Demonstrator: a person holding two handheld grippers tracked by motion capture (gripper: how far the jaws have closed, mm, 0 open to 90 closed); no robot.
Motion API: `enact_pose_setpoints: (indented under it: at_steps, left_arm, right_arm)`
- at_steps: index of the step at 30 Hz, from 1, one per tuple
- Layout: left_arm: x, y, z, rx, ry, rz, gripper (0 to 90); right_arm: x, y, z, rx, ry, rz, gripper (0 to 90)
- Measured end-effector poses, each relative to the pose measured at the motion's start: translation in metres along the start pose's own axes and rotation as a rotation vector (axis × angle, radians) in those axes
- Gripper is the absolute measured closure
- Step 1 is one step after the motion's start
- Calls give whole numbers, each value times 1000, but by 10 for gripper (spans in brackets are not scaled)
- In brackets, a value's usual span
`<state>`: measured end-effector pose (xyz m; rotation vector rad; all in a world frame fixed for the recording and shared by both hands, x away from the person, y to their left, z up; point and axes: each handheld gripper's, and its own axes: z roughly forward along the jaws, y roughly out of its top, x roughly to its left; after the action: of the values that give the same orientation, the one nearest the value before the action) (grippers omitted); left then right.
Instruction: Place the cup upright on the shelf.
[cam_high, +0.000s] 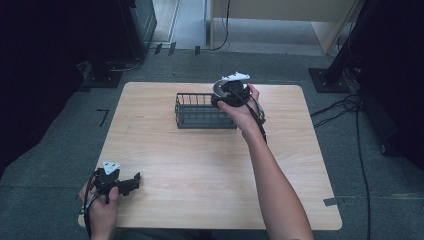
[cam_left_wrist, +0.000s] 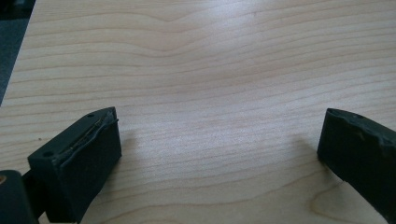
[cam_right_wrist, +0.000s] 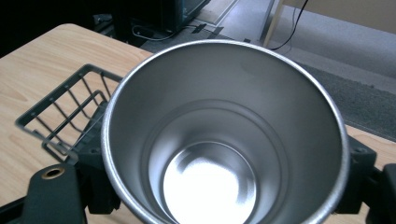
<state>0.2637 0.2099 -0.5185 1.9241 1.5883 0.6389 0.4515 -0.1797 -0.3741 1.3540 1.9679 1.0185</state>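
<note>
Cup over the basket's right end

Steel cup (cam_right_wrist: 224, 135) sits clenched in our right claw (cam_high: 231, 92), mouth toward its camera, held at the right end of the wire basket (cam_high: 200, 111), which runs lengthwise to its left. Our left claw (cam_left_wrist: 219, 154) rests released, well apart, near the desk (cam_high: 200, 165) edge.

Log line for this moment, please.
right tool: shut on steel cup, above wire basket | left tool: open, empty, over table

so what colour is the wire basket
Black wire basket, clearest in the high view.
</note>
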Motion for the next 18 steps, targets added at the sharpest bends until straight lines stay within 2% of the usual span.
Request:
enact_pose_setpoints:
  at_steps: [9, 18]
  left_arm:
    - [0, 0, 0, 0, 0, 0, 0]
    - [0, 0, 0, -1, 0, -1, 0]
  right_arm:
    - [1, -4, 22, -12, -22, 9, 182]
    - [4, -13, 40, 28, -30, -2, 182]
